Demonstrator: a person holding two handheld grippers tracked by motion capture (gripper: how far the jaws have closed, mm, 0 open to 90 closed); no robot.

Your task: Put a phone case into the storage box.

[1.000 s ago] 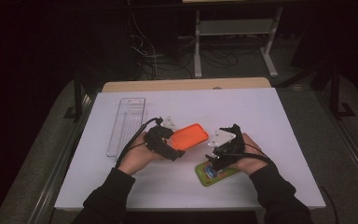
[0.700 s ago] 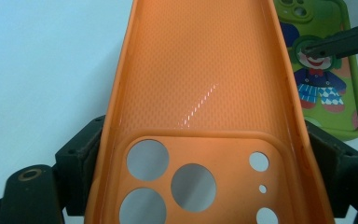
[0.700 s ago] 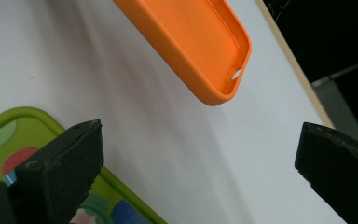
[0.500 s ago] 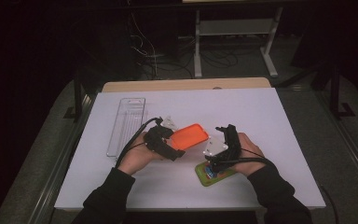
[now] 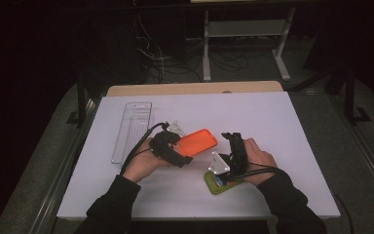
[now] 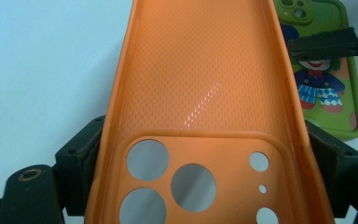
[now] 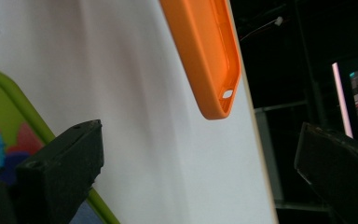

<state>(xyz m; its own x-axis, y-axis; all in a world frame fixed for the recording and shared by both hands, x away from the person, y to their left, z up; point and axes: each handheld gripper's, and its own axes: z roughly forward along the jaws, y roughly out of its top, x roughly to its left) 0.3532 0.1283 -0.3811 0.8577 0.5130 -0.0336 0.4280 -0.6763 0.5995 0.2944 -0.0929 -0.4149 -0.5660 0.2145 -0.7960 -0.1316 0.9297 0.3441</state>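
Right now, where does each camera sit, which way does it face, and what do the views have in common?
High view: above the person's side, facing forward and down on the white table; both forearms, left gripper and right gripper show.
Left gripper view: looks along its jaws, clamped on the orange phone case.
Right gripper view: looks along its open jaws, tilted, past the table edge.
Shared: orange case and green phone case appear in all three.

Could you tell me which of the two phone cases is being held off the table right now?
The orange case, gripped at its camera end by the left gripper; the green cartoon case lies flat on the table.
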